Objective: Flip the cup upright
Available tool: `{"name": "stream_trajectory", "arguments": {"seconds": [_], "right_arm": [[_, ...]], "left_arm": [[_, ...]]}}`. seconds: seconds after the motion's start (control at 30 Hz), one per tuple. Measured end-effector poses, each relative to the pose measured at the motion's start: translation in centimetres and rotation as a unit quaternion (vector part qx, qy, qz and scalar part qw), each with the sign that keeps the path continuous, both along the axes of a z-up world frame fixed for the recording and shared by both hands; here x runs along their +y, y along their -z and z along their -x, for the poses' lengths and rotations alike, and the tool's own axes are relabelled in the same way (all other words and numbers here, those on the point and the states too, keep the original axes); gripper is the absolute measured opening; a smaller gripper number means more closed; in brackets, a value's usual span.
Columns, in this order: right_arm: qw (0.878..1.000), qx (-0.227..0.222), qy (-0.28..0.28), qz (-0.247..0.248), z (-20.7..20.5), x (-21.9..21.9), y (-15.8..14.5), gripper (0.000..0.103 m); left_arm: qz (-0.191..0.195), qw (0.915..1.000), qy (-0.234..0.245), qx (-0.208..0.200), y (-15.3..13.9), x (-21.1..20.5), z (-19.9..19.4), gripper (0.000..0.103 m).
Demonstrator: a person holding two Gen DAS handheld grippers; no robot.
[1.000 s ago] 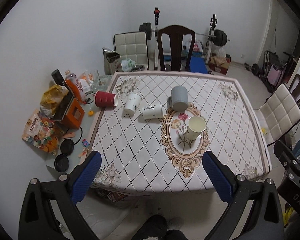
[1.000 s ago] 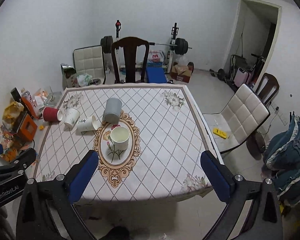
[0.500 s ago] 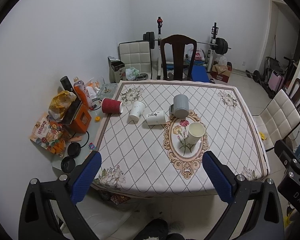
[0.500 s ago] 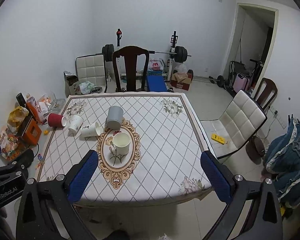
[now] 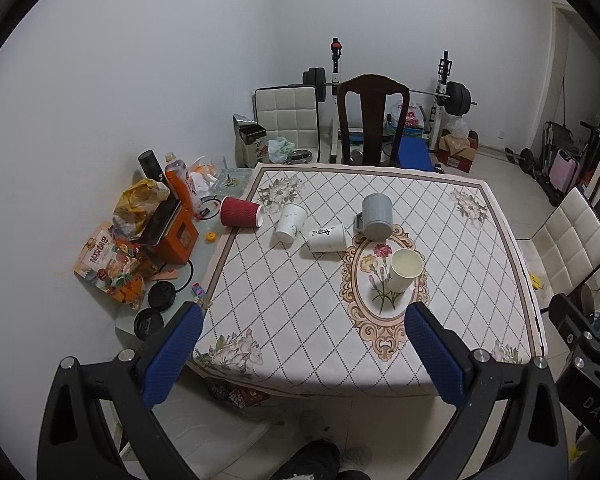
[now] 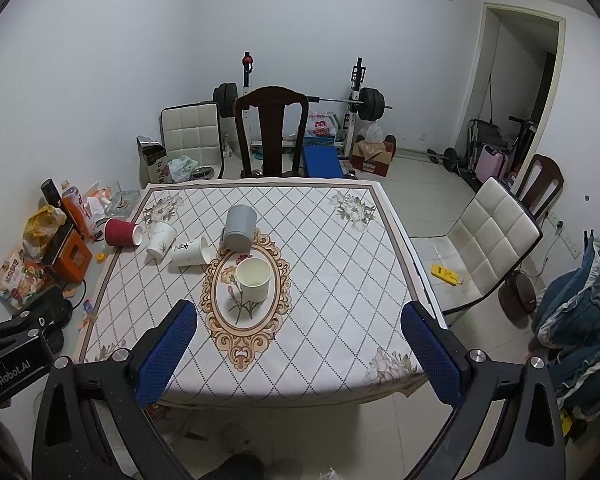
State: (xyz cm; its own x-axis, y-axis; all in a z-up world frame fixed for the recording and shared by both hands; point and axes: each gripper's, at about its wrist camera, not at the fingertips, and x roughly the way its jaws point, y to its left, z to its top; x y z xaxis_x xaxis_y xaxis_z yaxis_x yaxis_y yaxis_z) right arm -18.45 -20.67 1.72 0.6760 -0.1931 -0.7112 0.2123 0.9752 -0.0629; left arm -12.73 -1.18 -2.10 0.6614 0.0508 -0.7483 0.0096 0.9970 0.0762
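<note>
A cream cup (image 5: 405, 270) stands upright on the oval flower pattern of the table (image 5: 440, 364); it also shows in the right wrist view (image 6: 253, 279). A grey mug (image 5: 376, 216) (image 6: 239, 227) stands upside down behind it. A white cup (image 5: 327, 237) (image 6: 190, 251) and a red cup (image 5: 241, 211) (image 6: 122, 232) lie on their sides. Another white cup (image 5: 291, 223) (image 6: 161, 239) stands upside down and tilted. My left gripper (image 5: 300, 340) and right gripper (image 6: 300, 336) are open and empty, held back from the table's near edge.
A side surface left of the table holds snack bags, a bottle and an orange box (image 5: 176, 236). A dark wooden chair (image 5: 370, 120) stands at the far edge, a white padded chair (image 6: 488, 240) to the right. Weight equipment lines the back wall.
Both grippers have drawn back and up from the table, so the table and cups look smaller and farther. The cups have not moved.
</note>
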Motion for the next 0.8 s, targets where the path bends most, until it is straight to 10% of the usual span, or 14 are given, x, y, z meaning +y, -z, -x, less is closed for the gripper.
{"name": "stream_trajectory", "arguments": {"seconds": [0.8], "right_arm": [[1.000,0.003,-0.005,-0.006,-0.03,-0.87,0.14,0.103]], "left_arm": [[-0.001,1.0000,0.007,0.004,-0.17,-0.63,0.64,0.103]]}}
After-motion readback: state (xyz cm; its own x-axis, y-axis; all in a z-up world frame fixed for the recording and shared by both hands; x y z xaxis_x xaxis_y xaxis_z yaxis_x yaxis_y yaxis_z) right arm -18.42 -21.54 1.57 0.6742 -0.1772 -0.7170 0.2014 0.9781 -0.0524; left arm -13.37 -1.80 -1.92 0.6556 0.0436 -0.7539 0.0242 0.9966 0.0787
